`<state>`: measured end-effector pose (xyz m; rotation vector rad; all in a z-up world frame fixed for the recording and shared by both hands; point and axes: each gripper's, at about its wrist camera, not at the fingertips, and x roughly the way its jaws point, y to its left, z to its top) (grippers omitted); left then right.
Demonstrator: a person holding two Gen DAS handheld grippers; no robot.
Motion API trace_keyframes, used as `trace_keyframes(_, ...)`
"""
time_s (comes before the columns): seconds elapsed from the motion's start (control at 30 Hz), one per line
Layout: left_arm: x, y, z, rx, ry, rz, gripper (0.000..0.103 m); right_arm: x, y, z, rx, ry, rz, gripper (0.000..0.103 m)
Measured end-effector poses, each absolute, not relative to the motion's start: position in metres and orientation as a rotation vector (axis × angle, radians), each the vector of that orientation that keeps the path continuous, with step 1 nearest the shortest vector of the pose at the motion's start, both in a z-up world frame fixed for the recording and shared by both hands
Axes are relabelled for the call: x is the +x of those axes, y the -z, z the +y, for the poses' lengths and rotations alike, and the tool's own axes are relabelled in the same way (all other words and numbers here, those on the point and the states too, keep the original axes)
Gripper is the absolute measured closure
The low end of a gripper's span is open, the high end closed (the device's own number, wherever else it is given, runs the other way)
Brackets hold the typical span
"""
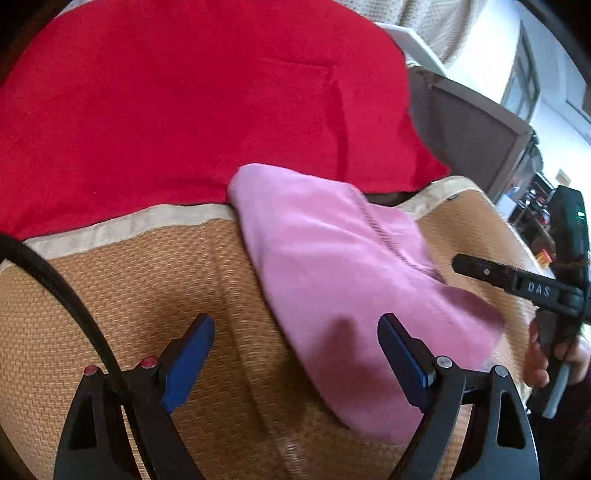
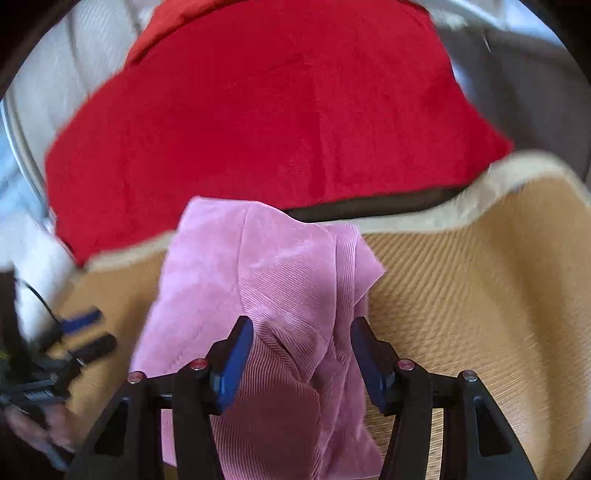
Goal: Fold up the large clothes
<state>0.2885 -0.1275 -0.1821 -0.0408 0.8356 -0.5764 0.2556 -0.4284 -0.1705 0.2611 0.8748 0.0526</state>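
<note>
The right gripper, half open, straddles the pink corduroy garment, already partly folded; the left gripper gapes wide beside it.

Home, likely bedroom. Woven straw mat with cloth border lying over bed; red blanket spreading past mat's far edge; cream knitted throw showing beyond; dark wooden furniture standing off mat's far right corner; daylight coming through window.
</note>
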Motion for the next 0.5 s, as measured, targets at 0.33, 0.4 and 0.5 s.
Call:
trace_keyframes(0.33,0.266,0.205,-0.157,0.178,0.606,0.871,0.013,0.253,0.201,-0.422,0.275,-0.267,1.070,0.063)
trace_keyframes(0.4,0.267,0.218,-0.159,0.170,0.586,0.890,0.012,0.258,0.216,-0.421,0.305,-0.270,1.110,0.063)
trace_keyframes(0.5,0.272,0.225,-0.158,0.138,0.579,0.925,0.011,0.262,0.223,-0.409,0.272,-0.269,1.097,0.063)
